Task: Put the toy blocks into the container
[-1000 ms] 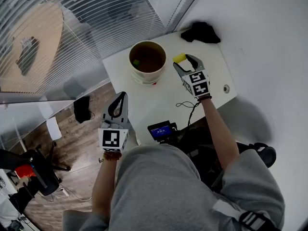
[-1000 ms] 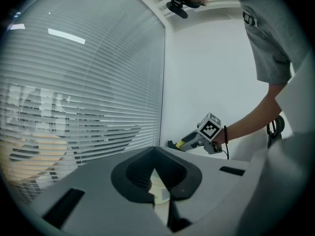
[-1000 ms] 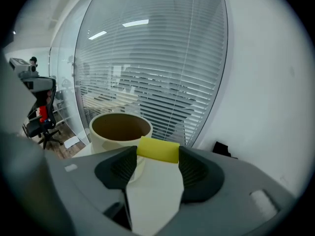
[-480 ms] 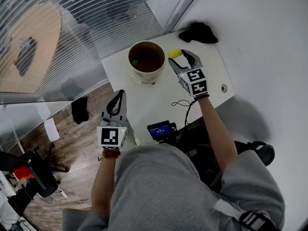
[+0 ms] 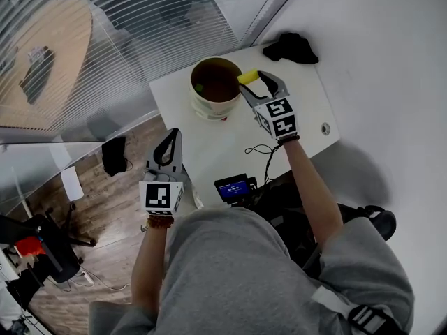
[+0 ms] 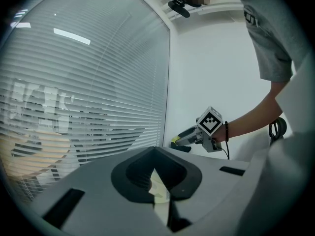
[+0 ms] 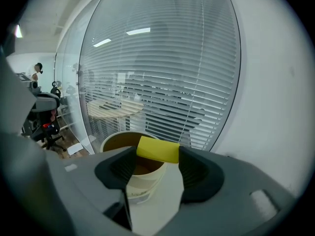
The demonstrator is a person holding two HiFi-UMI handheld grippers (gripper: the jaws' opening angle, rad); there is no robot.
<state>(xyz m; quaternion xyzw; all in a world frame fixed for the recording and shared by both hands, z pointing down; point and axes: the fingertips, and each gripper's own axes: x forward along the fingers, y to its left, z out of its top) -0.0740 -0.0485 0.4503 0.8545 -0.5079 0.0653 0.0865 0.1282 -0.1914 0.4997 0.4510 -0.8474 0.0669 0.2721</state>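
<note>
We see a black cloth (image 5: pixel 290 47) at the far corner of the white table (image 5: pixel 223 138) and a blue-lit screen (image 5: pixel 233 188) at its near edge

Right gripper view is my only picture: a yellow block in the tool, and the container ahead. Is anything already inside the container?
Observer: Yes. The head view shows one small green block lying inside the container.
Operator: And where is the left tool?
Observer: The left tool is shut with nothing in it. It is at the near left edge of the table, away from the container.
</note>
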